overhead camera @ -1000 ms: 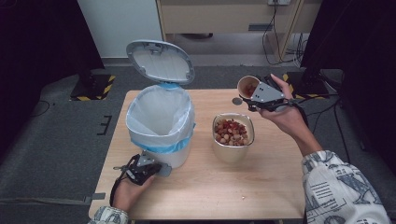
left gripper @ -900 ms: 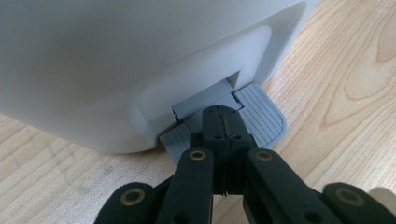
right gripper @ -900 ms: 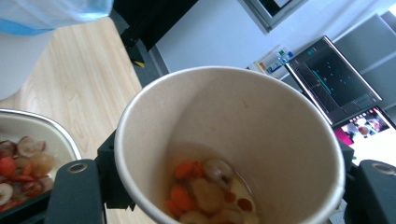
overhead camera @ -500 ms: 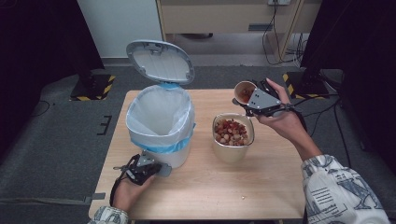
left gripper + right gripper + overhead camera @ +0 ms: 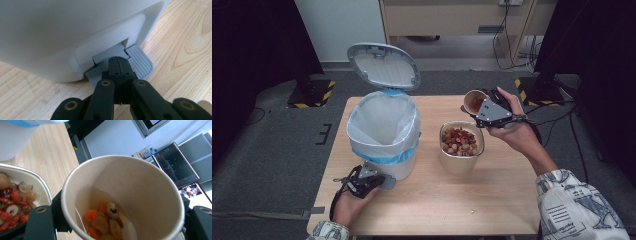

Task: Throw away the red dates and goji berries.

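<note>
pressing the pedal (image 5: 140, 63) with pressed-together jaws holds the bin (image 5: 384, 132) open; right gripper (image 5: 488, 109), pinching the cup (image 5: 122, 197), should tip slowly.

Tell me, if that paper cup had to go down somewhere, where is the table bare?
Bare wood runs along the near edge of the table, in front of the food bowl, and right of it under the right gripper holding the paper cup. It is crowded at the bin, where the left gripper presses the pedal.
</note>
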`<state>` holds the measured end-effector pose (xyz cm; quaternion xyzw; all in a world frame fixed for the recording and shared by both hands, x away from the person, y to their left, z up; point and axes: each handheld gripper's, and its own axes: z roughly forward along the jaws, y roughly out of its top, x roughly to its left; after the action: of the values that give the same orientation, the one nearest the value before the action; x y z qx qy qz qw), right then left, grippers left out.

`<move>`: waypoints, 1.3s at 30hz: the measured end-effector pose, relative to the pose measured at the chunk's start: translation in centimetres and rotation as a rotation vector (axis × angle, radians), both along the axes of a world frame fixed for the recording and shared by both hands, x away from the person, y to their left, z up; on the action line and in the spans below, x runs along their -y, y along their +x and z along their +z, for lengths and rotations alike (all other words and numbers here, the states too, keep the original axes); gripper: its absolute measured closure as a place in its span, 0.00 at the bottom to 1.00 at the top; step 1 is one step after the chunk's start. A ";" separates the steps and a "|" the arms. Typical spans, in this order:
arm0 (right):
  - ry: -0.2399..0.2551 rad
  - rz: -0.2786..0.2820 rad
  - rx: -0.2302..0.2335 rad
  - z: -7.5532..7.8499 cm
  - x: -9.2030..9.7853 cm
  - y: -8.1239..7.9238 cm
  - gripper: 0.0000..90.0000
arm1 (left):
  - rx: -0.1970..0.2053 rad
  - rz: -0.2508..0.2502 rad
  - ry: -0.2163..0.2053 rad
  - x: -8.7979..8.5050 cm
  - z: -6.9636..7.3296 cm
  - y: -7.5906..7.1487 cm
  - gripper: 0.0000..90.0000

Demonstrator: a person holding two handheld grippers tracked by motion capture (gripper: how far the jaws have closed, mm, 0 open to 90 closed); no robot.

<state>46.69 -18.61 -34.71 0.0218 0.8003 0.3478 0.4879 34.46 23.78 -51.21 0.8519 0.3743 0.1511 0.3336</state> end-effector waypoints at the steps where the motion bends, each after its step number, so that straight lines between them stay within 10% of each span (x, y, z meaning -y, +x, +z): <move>1: -0.004 -0.001 0.003 0.0 0.0 0.0 0.31 | 0.000 0.000 0.000 0.0 0.0 0.0 1.00; 39: -0.214 -0.019 0.127 2.5 0.3 -1.0 0.31 | -0.001 0.002 -0.003 0.0 0.0 0.0 1.00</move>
<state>45.65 -18.89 -32.20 -0.0450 0.8000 0.2566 0.5405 34.47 23.80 -51.22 0.8512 0.3752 0.1505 0.3347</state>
